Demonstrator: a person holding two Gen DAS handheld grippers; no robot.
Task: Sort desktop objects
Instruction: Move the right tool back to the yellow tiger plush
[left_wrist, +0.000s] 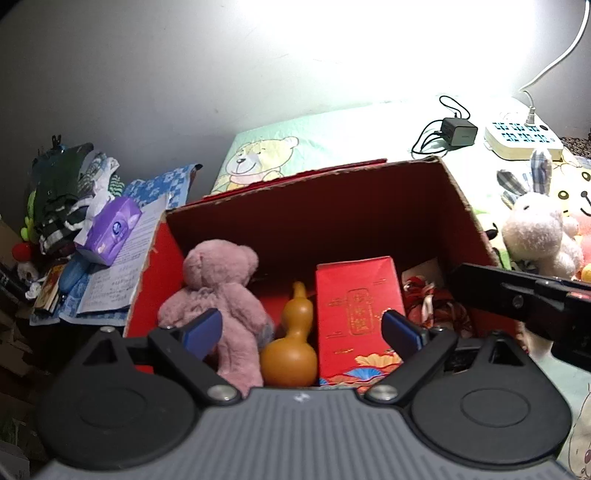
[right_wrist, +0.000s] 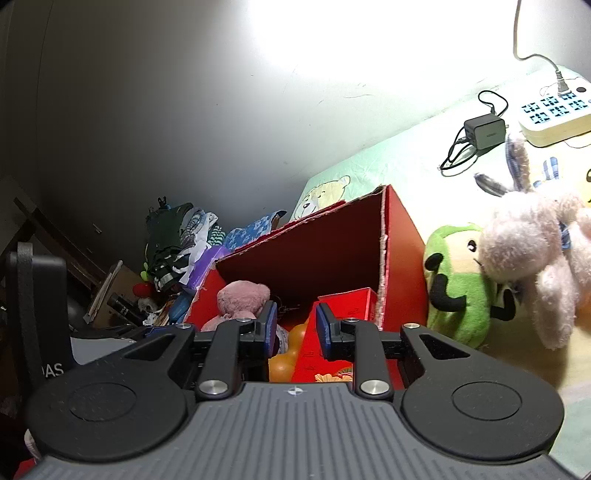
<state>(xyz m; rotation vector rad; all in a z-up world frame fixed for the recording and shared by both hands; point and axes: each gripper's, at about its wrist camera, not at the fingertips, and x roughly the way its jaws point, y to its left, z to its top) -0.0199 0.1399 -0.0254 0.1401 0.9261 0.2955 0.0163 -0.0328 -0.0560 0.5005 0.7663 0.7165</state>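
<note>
Hovering spread-jawed over the red box, the left gripper is framing 1 pink bear inside; only the right gripper, narrowly parted and empty, is showing the green plush on the bear-print sheet.

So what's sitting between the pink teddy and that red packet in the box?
An orange gourd, standing upright between the pink teddy and the red packet; clearest in the left wrist view.

harsh blown-out glare on the wall upper right, dim left side, fisheye-bent edges
</note>
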